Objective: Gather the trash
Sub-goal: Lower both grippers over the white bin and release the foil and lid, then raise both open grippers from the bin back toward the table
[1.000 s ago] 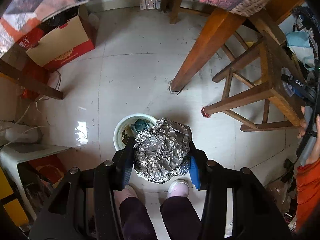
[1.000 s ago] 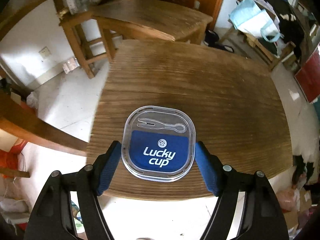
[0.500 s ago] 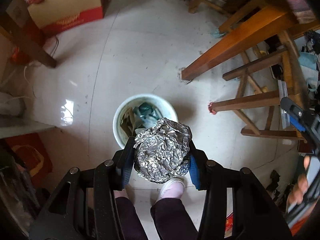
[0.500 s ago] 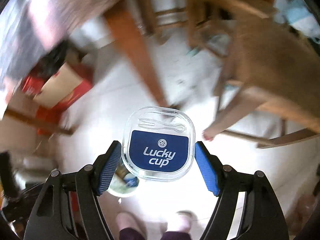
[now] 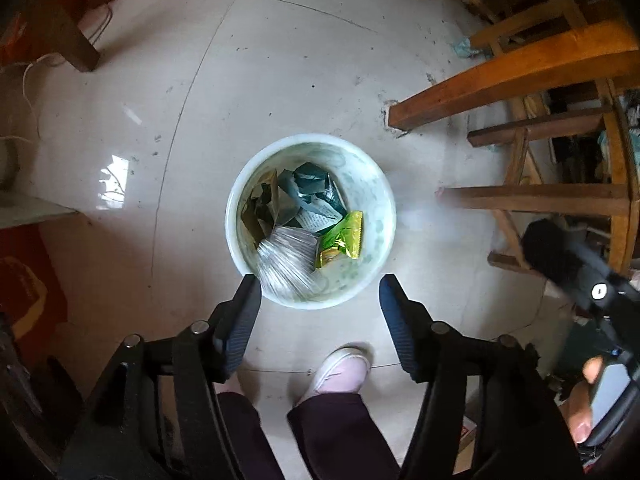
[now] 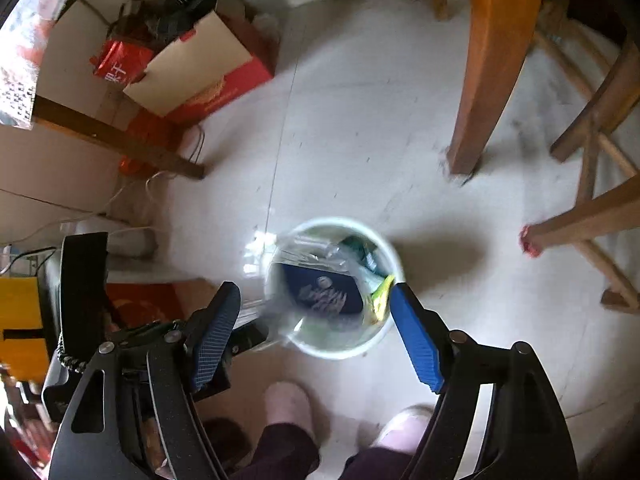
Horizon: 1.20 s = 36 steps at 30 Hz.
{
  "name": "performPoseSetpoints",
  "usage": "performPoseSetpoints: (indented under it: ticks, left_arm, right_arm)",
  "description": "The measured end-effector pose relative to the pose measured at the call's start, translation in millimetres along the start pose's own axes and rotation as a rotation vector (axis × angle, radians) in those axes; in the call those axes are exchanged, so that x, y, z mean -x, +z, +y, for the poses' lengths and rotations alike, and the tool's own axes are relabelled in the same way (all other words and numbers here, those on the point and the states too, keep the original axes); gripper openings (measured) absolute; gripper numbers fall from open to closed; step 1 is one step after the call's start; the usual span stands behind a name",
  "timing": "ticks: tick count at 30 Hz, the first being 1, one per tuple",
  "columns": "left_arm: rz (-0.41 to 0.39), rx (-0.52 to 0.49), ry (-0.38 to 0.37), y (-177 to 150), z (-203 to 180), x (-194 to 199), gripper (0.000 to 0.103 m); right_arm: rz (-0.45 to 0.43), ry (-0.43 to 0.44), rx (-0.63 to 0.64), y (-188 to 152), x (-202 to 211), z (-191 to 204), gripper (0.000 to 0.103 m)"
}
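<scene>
A pale green bin [image 5: 390,216] stands on the tiled floor with wrappers inside. My left gripper [image 5: 319,280] hangs just above its near rim, jaws opening with nothing between them. The crumpled foil ball [image 5: 286,264] is a silver blur dropping inside the bin's near side. In the right wrist view my right gripper [image 6: 316,290] is over the same bin [image 6: 394,252], jaws opening. The clear lid with the blue label [image 6: 324,294] is blurred and tilted, falling free of the pads into the bin. The right gripper's black body [image 5: 580,280] shows at the right of the left wrist view.
A thick wooden table leg [image 5: 480,84] and stool legs [image 5: 532,196] stand right of the bin. A red and cream cardboard box [image 6: 208,80] and cables [image 6: 136,192] lie at the far left. The person's pale shoes [image 5: 340,368] are just short of the bin.
The left gripper sank toward the bin and let go of the foil ball. The right gripper swung from over the wooden table to over the bin and released the lid.
</scene>
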<state>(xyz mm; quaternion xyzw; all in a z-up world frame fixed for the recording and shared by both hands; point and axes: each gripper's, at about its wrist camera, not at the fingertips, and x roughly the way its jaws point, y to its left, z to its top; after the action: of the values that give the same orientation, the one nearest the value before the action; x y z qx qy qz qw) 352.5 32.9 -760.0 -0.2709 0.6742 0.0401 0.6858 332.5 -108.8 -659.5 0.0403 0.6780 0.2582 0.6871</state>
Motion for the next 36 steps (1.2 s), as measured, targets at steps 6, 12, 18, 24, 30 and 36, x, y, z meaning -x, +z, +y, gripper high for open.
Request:
performPoseSetpoints:
  ticks: [6,12,18,24,30,36]
  left_arm:
    - [-0.025,-0.045,0.045,-1.9,-5.4,25.9,0.061]
    - [-0.088,-0.094,0.08,2.2,-16.2,90.7,0.061]
    - [-0.203,-0.13,0.122,-0.1,-41.5,203.4,0.061]
    - [-0.365,-0.166,0.155,-10.4,-68.9,342.1,0.061]
    - [-0.539,-0.195,0.15,-30.1,-94.8,479.1,0.061]
    - [-0.691,-0.258,0.104,-58.1,-112.8,583.8,0.061]
  right_arm:
    - [0.024,-0.052,-0.026,-3.7,8.8,0.1,0.074]
    - [-0.003,-0.1,-0.025,0.3,48.5,16.6,0.074]
    - [-0.063,-0.139,-0.002,13.8,124.3,51.3,0.074]
    - [-0.159,-0.144,0.02,28.2,230.4,102.7,0.074]
    - [-0.299,-0.181,0.082,34.4,339.7,164.0,0.074]
    - [-0.456,-0.19,0.112,28.5,440.0,220.2,0.074]
